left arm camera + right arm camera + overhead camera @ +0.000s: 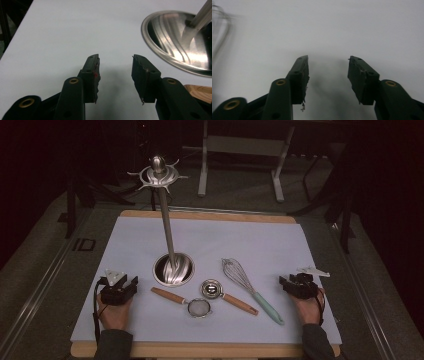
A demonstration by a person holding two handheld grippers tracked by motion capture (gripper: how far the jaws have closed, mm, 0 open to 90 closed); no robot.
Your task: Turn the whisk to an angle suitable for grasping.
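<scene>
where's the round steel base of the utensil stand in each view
high view: steel base sits mid-table, just left of centre, pole rising from it.
left gripper view: base at upper right, beyond the open jaws.
right gripper view: not in it.
Shared landmark: the white mat.

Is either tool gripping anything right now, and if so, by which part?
Nothing is held. The left tool and right tool both stand open over bare white table cover.
</scene>
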